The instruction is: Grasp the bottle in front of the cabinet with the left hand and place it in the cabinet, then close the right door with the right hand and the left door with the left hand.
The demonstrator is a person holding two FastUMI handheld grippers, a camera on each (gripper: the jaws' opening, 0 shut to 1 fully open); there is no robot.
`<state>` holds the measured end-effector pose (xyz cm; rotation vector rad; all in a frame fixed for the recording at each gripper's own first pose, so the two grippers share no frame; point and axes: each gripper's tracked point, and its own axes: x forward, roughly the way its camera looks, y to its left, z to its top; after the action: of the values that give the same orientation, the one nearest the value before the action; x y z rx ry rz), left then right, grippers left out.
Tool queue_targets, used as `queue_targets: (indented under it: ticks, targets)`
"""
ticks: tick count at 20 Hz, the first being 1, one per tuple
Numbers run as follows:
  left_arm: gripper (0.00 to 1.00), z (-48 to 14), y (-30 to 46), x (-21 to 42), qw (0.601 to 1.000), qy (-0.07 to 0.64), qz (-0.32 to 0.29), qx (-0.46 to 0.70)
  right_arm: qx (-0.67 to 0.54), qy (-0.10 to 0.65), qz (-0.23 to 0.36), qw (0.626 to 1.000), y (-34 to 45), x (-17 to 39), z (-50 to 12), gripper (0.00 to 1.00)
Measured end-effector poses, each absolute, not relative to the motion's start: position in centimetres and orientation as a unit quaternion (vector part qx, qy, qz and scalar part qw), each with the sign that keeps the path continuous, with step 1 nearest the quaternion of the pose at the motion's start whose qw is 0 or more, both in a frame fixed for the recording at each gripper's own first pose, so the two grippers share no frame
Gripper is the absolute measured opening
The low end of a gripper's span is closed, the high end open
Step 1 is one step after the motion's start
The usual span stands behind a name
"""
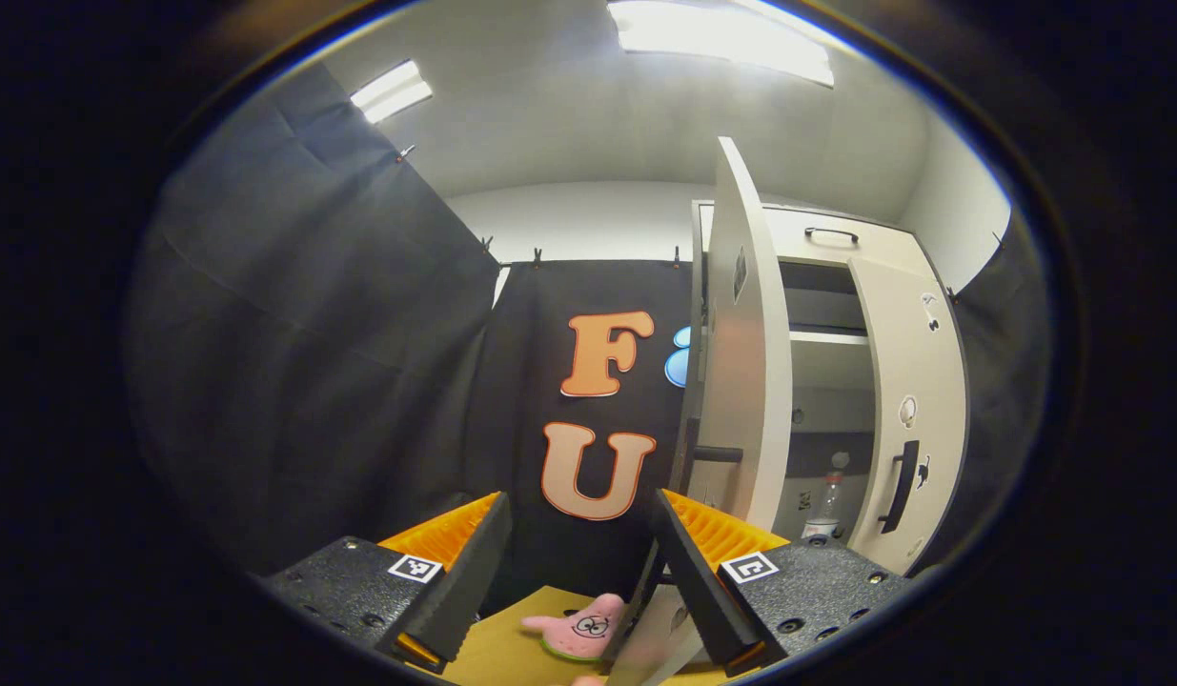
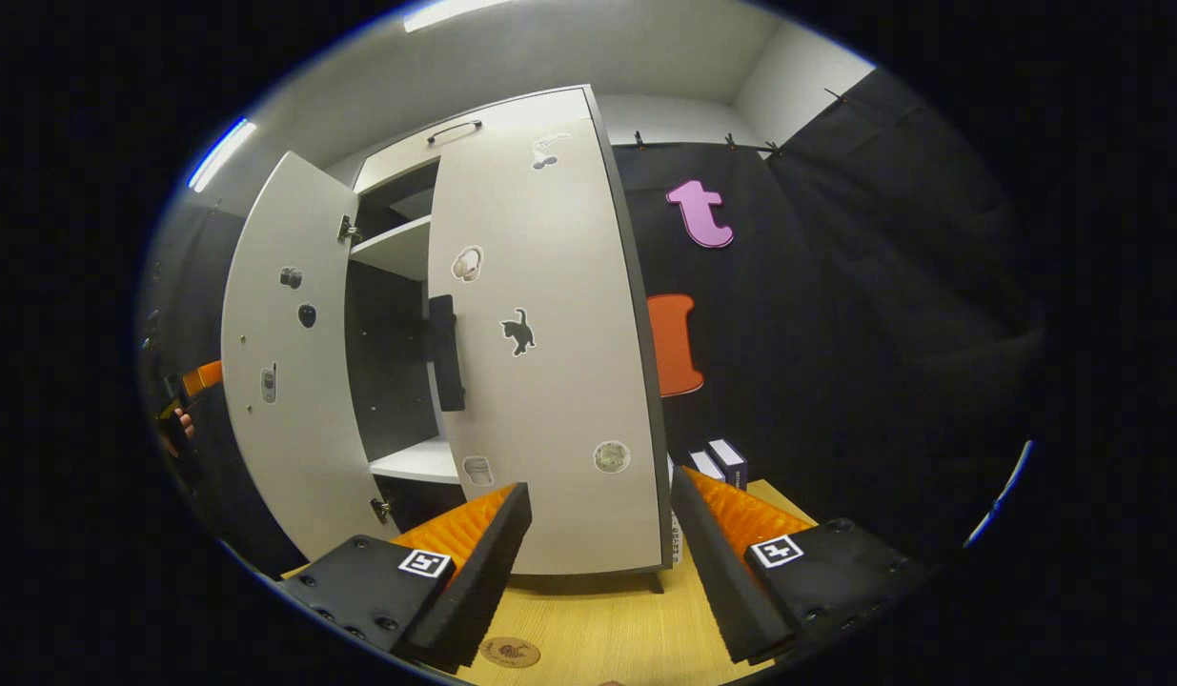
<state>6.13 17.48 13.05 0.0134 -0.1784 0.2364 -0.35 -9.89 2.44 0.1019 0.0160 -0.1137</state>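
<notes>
The bottle (image 1: 824, 503) stands inside the cabinet (image 2: 397, 248) on its lower shelf, seen between the wide-open left door (image 1: 745, 381) and the nearly closed right door (image 2: 550, 362), while both the left hand-held gripper (image 1: 580, 562) and the right hand-held gripper (image 2: 599, 562) are released, grasping nothing above the table (image 2: 588, 619).

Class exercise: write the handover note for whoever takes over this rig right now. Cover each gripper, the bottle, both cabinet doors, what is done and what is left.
Left gripper: open, empty, beside the left door.
Right gripper: open, empty, facing the right door.
Bottle: upright inside the cabinet, low down.
Done: bottle placed.
Right door looks nearly shut, though a gap shows; left door wide open.
Left: finish the right door, then close the left.
</notes>
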Motion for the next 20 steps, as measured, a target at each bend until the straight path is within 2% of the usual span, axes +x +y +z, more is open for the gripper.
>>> queue_targets:
  ticks: [2,4,6,20]
  targets:
    - [0.96,13.0,15.8,6.1,0.991,-0.087,0.098,0.002,0.047,0.009,-0.056,0.997,-10.0,-0.6,2.5,0.98]
    - [0.96,12.9,14.0,6.4,0.994,-0.084,0.075,0.002,0.047,0.011,-0.056,0.997,-10.1,-0.9,2.4,0.98]
    - [0.91,12.7,12.1,6.8,0.995,-0.08,0.054,0.0,0.044,0.013,-0.06,0.997,-10.4,-1.2,2.3,0.98]
    - [0.93,10.1,1.0,10.7,0.995,-0.064,-0.064,-0.035,0.041,0.01,-0.114,0.993,-13.5,-5.6,2.8,0.98]
